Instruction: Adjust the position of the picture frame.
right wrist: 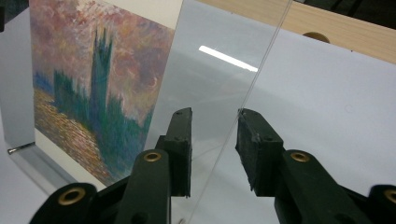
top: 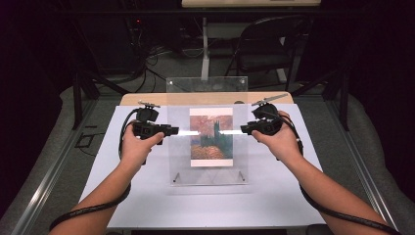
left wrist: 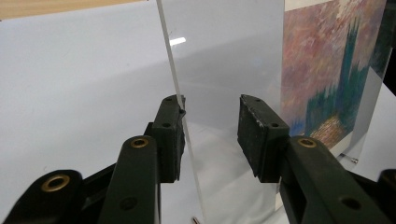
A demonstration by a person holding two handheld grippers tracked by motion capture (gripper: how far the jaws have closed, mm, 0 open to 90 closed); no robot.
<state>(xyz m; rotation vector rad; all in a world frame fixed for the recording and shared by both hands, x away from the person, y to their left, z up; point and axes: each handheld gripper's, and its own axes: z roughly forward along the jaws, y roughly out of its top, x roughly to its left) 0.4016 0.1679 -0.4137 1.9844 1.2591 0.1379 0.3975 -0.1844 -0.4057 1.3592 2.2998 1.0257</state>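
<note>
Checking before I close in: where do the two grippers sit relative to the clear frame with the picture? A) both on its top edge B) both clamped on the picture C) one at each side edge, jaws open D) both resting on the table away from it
C: the left gripper and right gripper each straddle a side edge of the clear frame, jaws apart.

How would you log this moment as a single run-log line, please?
left hand-held gripper: open, jaws astride acrylic panel left edge | right hand-held gripper: open, astride right edge | painting print: under panel | white table
</note>
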